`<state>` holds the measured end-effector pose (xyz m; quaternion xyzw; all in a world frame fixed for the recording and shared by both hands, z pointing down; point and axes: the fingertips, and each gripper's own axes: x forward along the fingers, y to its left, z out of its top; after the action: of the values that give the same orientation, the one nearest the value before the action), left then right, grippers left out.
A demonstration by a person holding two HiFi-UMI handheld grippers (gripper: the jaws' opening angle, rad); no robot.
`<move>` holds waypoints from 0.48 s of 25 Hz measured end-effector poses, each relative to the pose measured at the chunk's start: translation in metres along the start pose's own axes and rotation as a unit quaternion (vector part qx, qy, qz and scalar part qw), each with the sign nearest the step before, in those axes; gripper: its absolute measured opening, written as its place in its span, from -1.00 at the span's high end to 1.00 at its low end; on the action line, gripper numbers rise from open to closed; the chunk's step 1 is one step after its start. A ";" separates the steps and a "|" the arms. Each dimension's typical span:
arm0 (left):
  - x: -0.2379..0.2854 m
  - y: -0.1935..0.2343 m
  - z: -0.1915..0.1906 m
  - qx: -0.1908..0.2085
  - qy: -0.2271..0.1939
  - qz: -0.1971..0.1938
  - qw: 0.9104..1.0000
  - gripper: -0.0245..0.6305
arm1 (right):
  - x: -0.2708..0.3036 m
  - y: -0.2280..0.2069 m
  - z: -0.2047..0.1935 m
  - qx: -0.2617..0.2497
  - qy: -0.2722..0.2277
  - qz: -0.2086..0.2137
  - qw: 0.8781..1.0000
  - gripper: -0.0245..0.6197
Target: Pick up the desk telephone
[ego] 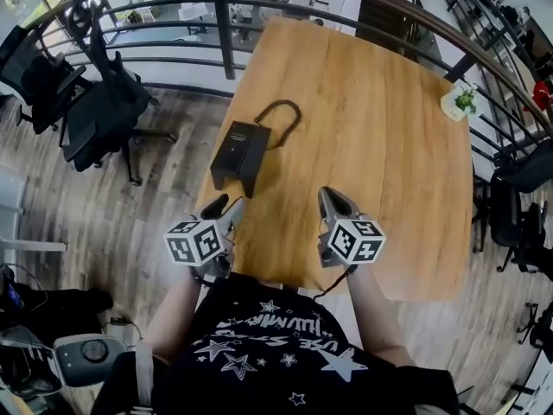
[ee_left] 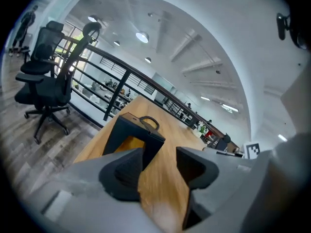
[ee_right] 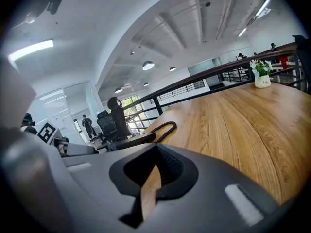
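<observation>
The black desk telephone [ego: 238, 154] lies near the left edge of the wooden table [ego: 371, 119], with its cord looped behind it [ego: 283, 115]. My left gripper [ego: 222, 207] hovers just short of the phone's near end, open, with nothing between its fingers. In the left gripper view the phone [ee_left: 131, 132] stands right ahead of the open jaws of that gripper [ee_left: 158, 166]. My right gripper [ego: 333, 201] is over the table's near edge, right of the phone, and shut. Past the right gripper [ee_right: 155, 148], the right gripper view shows the phone [ee_right: 127, 141] low at the left.
A small white pot with flowers [ego: 460, 102] sits at the table's far right corner. A dark railing [ego: 223, 20] runs behind the table. Black office chairs [ego: 99, 102] stand on the wood floor at the left, and more chairs [ego: 518, 206] at the right.
</observation>
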<state>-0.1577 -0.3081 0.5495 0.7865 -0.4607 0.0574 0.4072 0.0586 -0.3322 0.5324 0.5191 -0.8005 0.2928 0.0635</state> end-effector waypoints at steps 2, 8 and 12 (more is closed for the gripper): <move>0.010 -0.004 0.004 -0.031 0.000 -0.020 0.999 0.10 | 0.002 -0.005 0.001 0.004 0.001 -0.009 1.000 0.92; 0.038 0.007 0.018 -0.183 -0.023 -0.047 0.982 -0.17 | 0.010 -0.015 0.000 0.011 0.007 -0.024 1.000 0.92; 0.048 0.017 0.025 -0.226 -0.027 -0.044 0.973 -0.24 | 0.014 -0.019 0.002 0.016 0.009 -0.033 0.999 0.92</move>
<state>-0.1504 -0.3617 0.5649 0.6945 -0.4379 -0.0875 0.5641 0.0686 -0.3502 0.5439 0.5435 -0.7775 0.3081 0.0715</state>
